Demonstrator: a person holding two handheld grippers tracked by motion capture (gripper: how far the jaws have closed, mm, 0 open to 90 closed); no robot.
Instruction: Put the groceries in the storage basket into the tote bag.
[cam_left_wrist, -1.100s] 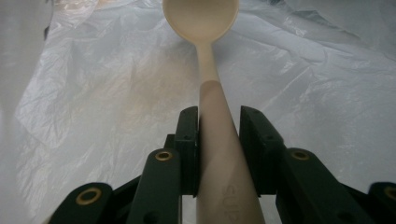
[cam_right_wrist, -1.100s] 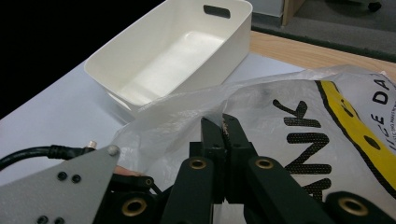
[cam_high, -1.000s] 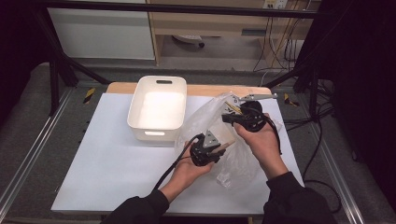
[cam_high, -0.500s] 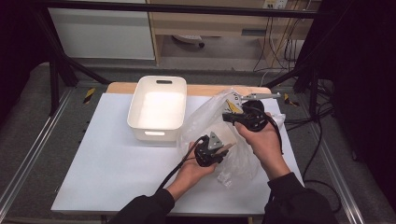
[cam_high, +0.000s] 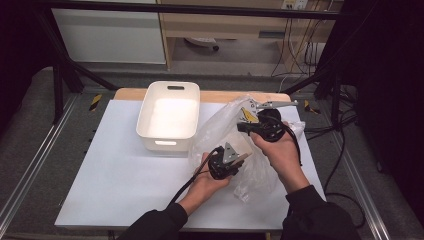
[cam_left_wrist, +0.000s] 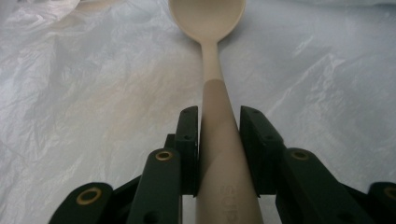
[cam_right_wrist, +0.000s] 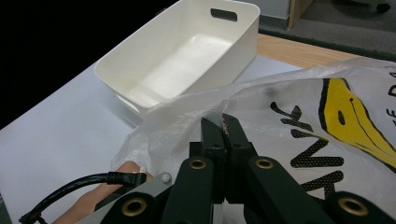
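Observation:
A clear plastic bag (cam_high: 225, 127) with a yellow and black print lies crumpled on the white table, right of a white bin (cam_high: 169, 116). My left gripper (cam_left_wrist: 218, 122) is shut on the handle of a beige spoon (cam_left_wrist: 215, 70), whose bowl points away against the bag's film. In the high view the left gripper (cam_high: 239, 161) holds the spoon (cam_high: 242, 158) at the bag's near side. My right gripper (cam_right_wrist: 223, 125) is shut on the edge of the bag (cam_right_wrist: 299, 107) and holds it up; in the high view the right gripper (cam_high: 245, 126) sits at the bag's top.
The white bin (cam_right_wrist: 187, 51) stands open and shows nothing inside, at the table's far middle. Grey pliers-like tool (cam_high: 272, 104) lies beyond the bag. Cables trail off the right side, and metal frame rails run along both table sides.
The left gripper with the spoon has shifted slightly to the right, closer into the bag. The right hand has kept still with the bag edge.

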